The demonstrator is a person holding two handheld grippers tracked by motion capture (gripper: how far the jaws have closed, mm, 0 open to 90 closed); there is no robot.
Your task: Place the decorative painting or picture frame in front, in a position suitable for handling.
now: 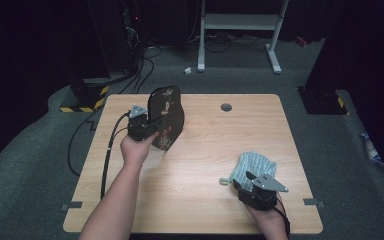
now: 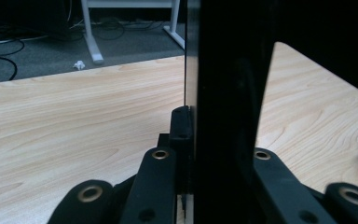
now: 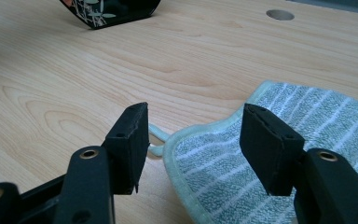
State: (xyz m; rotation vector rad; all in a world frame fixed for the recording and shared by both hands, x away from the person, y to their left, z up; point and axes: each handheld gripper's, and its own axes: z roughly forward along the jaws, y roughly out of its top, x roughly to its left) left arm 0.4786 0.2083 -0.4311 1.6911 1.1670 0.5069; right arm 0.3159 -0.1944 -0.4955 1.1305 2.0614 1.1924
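we see the light wooden table (image 1: pixel 195 170) bearing a black lacquered tray with floral pattern (image 1: pixel 167 116), held upright on its edge at the left, clamped in the left gripper (image 1: pixel 149 125). the right gripper (image 3: pixel 193 140), jaws apart, straddles the corner of a green striped cloth (image 1: pixel 252 165).

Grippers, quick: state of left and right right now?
Left gripper: shut on the black tray, held on edge on the table.
Right gripper: open, jaws either side of the striped cloth corner, not pressing.
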